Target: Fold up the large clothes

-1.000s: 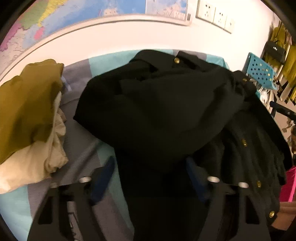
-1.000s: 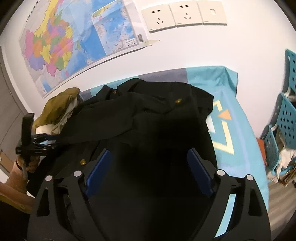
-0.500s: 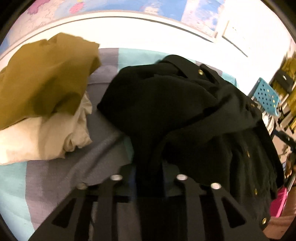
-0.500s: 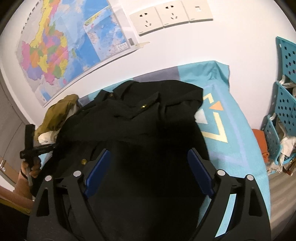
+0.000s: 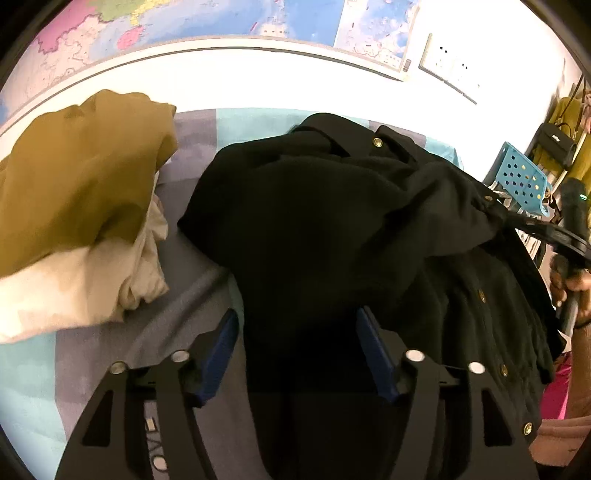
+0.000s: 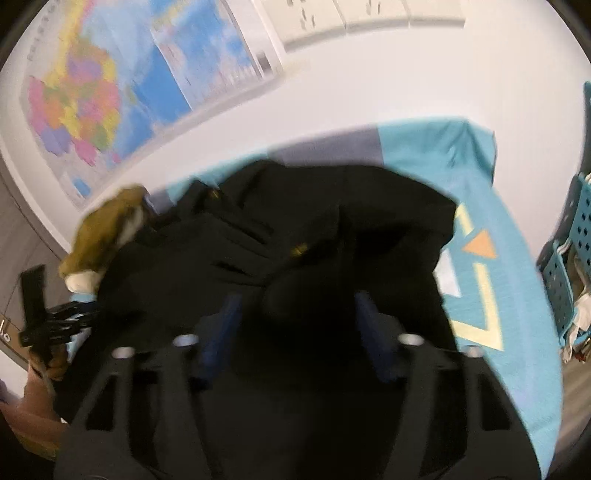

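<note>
A large black jacket with gold buttons (image 5: 332,221) lies crumpled on the blue and grey cloth-covered table (image 5: 192,280). My left gripper (image 5: 295,343) is open, its blue pads either side of a fold of the jacket at its near edge. In the blurred right wrist view the jacket (image 6: 295,229) fills the middle, and my right gripper (image 6: 295,325) is open with its blue pads astride a bunched part of the black fabric. The right gripper also shows in the left wrist view (image 5: 565,243) at the jacket's right side.
An olive garment (image 5: 77,173) lies on a cream one (image 5: 85,288) at the table's left. A map (image 6: 110,92) and wall sockets (image 6: 354,14) hang on the white wall behind. Blue perforated crates (image 6: 576,236) stand to the right of the table.
My left gripper shut on the jacket's edge half a second ago and has opened again. My right gripper has dropped closer to the jacket and narrowed somewhat, its view now blurred by motion.
</note>
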`<action>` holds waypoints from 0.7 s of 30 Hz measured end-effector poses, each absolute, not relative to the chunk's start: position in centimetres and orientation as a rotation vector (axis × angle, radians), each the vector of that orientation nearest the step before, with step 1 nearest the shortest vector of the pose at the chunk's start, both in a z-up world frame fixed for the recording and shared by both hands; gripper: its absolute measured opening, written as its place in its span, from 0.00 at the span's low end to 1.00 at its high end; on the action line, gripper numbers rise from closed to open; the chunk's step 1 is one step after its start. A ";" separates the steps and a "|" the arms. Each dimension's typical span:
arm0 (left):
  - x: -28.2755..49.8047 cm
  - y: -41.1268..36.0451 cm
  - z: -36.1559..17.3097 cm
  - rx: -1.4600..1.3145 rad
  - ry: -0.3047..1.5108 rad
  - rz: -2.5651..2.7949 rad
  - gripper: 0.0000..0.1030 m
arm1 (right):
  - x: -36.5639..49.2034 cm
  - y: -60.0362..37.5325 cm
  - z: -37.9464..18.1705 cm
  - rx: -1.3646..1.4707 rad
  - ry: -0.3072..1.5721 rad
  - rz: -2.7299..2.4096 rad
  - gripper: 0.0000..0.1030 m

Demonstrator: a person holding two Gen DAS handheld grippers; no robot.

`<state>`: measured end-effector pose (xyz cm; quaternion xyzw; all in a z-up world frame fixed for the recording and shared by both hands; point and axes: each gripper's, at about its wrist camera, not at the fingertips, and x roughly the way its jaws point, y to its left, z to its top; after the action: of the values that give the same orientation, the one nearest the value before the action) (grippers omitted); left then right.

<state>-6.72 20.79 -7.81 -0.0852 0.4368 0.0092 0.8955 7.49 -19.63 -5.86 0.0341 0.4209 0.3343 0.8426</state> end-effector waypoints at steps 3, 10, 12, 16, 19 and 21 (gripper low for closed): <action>-7.6 21.1 -7.9 -0.195 0.904 0.022 0.68 | 9.2 -19.8 -7.1 0.107 0.932 0.647 0.21; -10.6 21.7 -8.0 -0.225 0.921 0.003 0.69 | 6.0 -22.8 -4.6 0.121 0.881 0.692 0.70; -11.9 21.7 -7.9 -0.246 0.920 -0.023 0.74 | 3.3 -24.3 -3.2 0.086 0.846 0.716 0.77; -13.8 21.7 -8.4 -0.292 0.939 -0.068 0.76 | 0.2 -28.5 -3.4 0.137 0.875 0.701 0.80; -15.4 21.6 -9.3 -0.350 0.965 -0.106 0.76 | -1.5 -31.5 -4.6 0.194 0.906 0.649 0.82; -16.5 21.1 -9.7 -0.355 0.973 -0.129 0.77 | -2.3 -33.1 -5.8 0.268 0.944 0.665 0.82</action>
<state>-16.50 21.09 -9.69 -0.1694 0.4647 -0.0618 0.8669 -2.30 -33.05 -5.83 0.1261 0.4451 0.3132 0.8294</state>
